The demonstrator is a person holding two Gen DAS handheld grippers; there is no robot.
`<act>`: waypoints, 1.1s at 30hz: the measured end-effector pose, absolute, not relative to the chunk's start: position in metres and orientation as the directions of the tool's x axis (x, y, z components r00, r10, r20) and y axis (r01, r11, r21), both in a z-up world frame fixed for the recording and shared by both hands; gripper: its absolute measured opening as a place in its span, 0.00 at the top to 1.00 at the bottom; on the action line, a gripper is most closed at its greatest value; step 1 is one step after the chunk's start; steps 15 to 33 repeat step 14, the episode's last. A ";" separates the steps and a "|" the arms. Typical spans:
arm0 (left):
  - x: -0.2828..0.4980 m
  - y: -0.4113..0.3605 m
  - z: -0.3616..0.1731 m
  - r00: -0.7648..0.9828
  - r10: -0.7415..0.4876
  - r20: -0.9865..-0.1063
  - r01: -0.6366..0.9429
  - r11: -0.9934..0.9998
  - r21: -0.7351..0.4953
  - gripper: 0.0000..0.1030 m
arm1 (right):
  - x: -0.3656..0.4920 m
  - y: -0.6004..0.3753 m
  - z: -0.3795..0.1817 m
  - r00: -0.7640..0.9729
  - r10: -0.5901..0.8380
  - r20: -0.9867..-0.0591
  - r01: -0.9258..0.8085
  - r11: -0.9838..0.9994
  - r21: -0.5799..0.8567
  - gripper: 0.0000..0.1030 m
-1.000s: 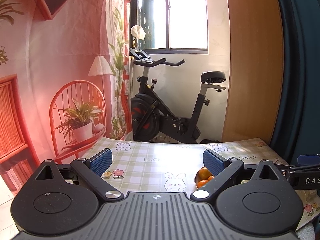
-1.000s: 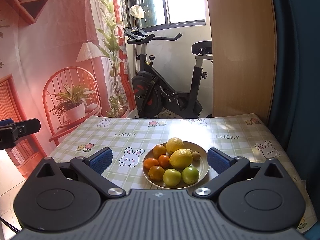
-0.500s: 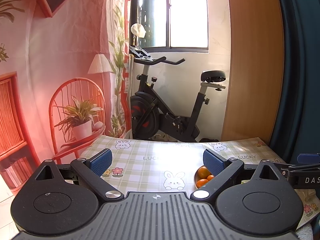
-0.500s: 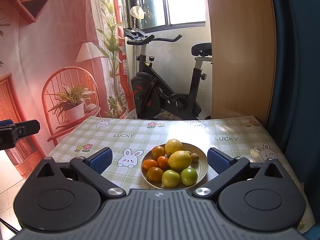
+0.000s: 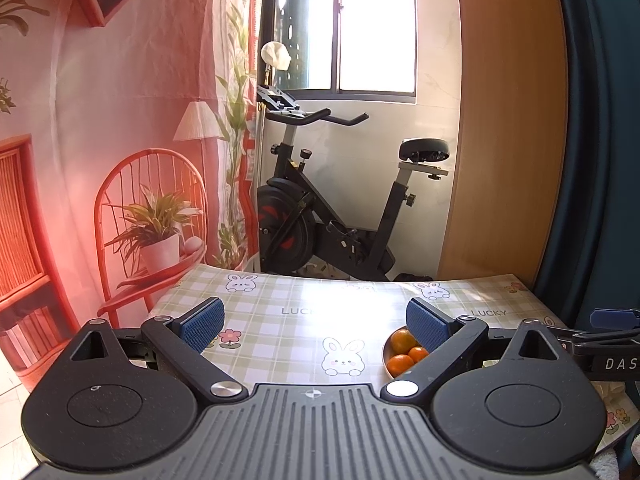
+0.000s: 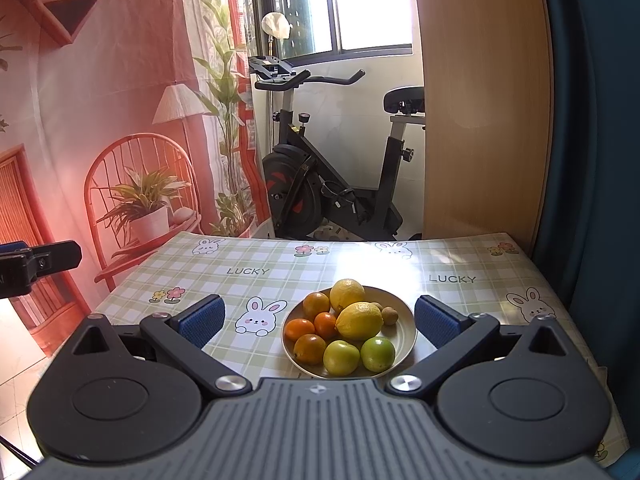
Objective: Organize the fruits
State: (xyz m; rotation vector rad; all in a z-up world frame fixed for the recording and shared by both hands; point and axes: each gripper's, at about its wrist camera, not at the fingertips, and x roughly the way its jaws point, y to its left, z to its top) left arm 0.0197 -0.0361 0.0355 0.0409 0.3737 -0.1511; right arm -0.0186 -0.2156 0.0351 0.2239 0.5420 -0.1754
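Observation:
A cream plate (image 6: 406, 322) on the checked tablecloth holds two lemons (image 6: 359, 320), several oranges (image 6: 309, 349), two green fruits (image 6: 377, 354) and a small brown kiwi (image 6: 389, 315). My right gripper (image 6: 318, 320) is open and empty, hovering just in front of the plate. My left gripper (image 5: 314, 322) is open and empty over the table's left part; the plate's left edge (image 5: 386, 356) with oranges (image 5: 401, 341) shows beside its right finger. The other fruits are hidden in the left wrist view.
The tablecloth (image 6: 256, 268) has rabbit and "LUCKY" prints. Behind the table stand an exercise bike (image 6: 320, 188), a printed red backdrop (image 6: 120, 120) and a wooden panel (image 6: 484, 120). The other gripper shows at each view's edge (image 5: 604, 344) (image 6: 28, 264).
Both grippers rose slightly and tilted; the plate and table slid a little lower in the views. Both jaws stayed open.

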 end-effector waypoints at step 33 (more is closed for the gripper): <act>0.023 -0.033 0.034 0.916 -0.145 -0.375 0.160 0.987 0.008 0.04 | -0.019 -0.215 0.034 0.843 -0.107 -0.528 0.224 0.961 0.162 0.00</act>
